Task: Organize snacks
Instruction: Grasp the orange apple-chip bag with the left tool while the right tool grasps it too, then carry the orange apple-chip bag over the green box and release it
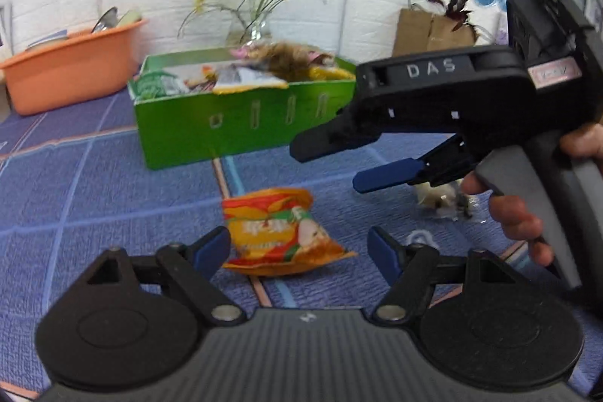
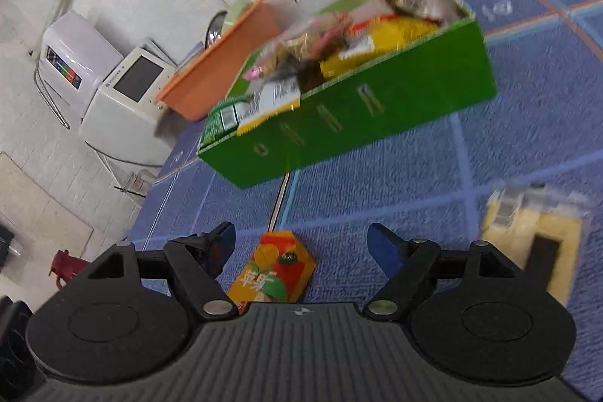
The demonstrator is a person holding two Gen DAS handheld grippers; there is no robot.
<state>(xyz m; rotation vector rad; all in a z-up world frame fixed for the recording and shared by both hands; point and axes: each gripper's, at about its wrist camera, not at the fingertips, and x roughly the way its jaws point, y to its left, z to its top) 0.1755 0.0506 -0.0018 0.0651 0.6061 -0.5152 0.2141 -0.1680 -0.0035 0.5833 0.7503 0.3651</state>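
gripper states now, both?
Left gripper: open, holding nothing; orange snack bag lies between its fingers.
Right gripper: open, holding nothing.

In the right wrist view the green box (image 2: 377, 100) is motion-smeared, so its heaped packets cannot be told apart, and a yellow packet (image 2: 535, 240) near the desk's right edge is blurred beyond reading. In the left wrist view the right hand-held gripper (image 1: 324, 162) hides part of a small clear wrapper (image 1: 441, 200), its contents unclear.

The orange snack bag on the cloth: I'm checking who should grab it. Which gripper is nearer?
Left. The left gripper frames the orange snack bag; the right gripper hangs above, beyond it.
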